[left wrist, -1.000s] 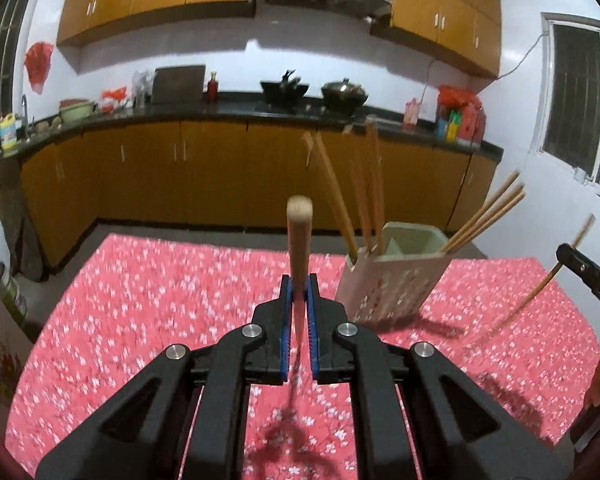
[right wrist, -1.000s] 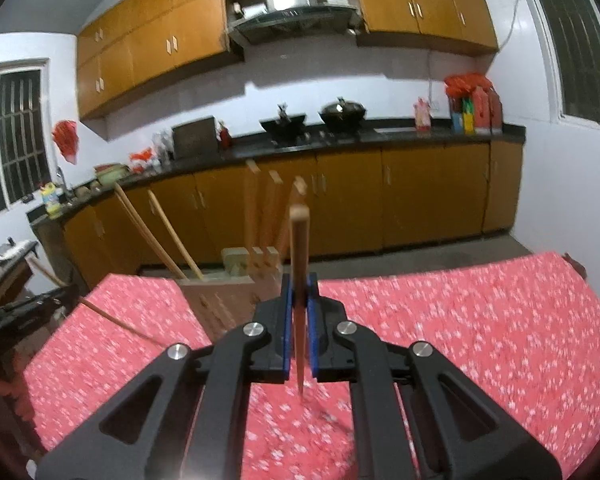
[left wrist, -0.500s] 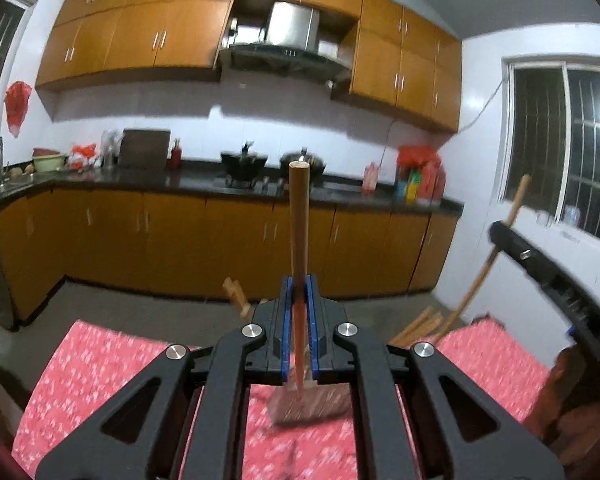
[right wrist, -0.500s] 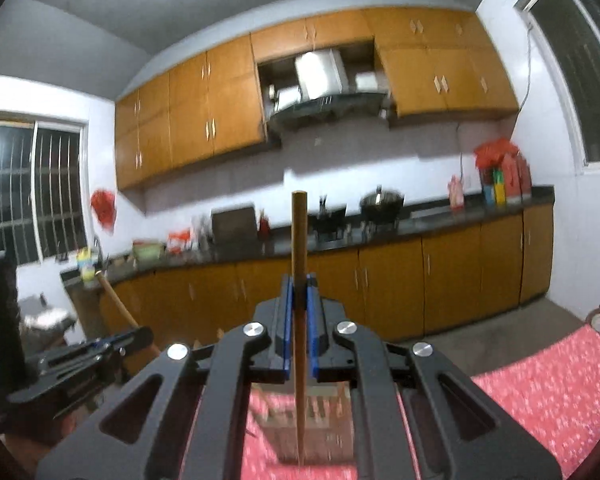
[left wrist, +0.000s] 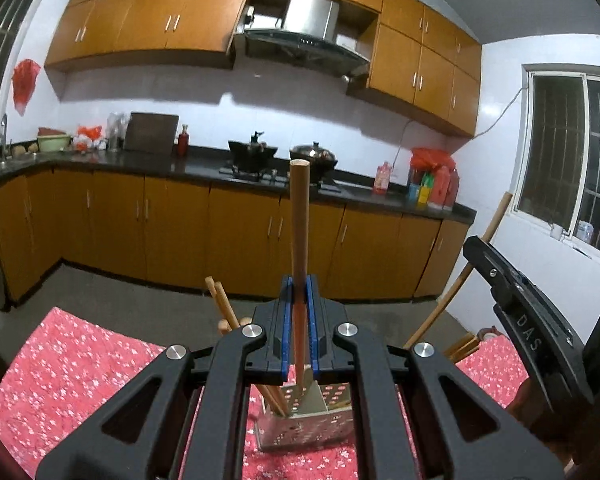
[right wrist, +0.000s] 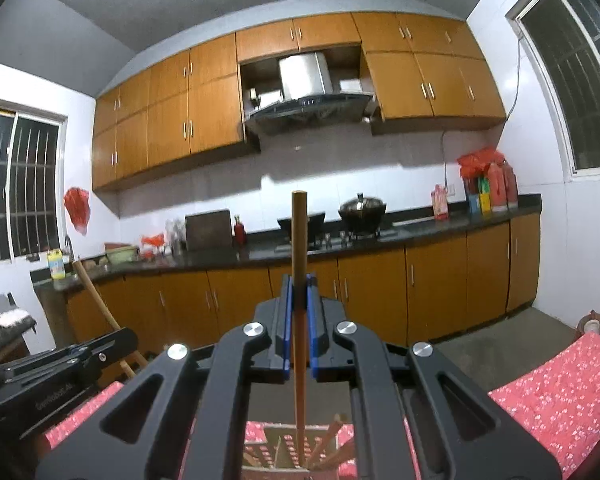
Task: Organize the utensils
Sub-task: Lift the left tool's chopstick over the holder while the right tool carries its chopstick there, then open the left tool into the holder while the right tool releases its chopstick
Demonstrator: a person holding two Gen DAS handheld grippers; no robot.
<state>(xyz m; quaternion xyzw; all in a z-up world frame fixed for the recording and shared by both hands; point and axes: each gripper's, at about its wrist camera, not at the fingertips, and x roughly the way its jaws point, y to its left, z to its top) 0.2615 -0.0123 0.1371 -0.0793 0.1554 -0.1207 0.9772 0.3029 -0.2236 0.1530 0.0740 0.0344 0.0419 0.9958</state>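
My left gripper (left wrist: 299,300) is shut on an upright wooden utensil handle (left wrist: 299,216) whose lower end reaches into the perforated utensil holder (left wrist: 308,426) below it. Several chopsticks (left wrist: 224,312) lean in that holder. My right gripper (right wrist: 298,300) is shut on a thin wooden chopstick (right wrist: 299,240), held upright, its tip down inside the same holder (right wrist: 296,452). The right gripper also shows at the right of the left wrist view (left wrist: 524,320). The left gripper also shows at the lower left of the right wrist view (right wrist: 60,368).
The holder stands on a table with a red floral cloth (left wrist: 68,364). Behind is a kitchen with wooden cabinets (left wrist: 172,224), a dark counter with pots (left wrist: 284,156), and barred windows (left wrist: 568,160).
Both grippers have risen and tilted up, moving over the holder. The sticks they hold now stand upright with their lower ends in the holder.
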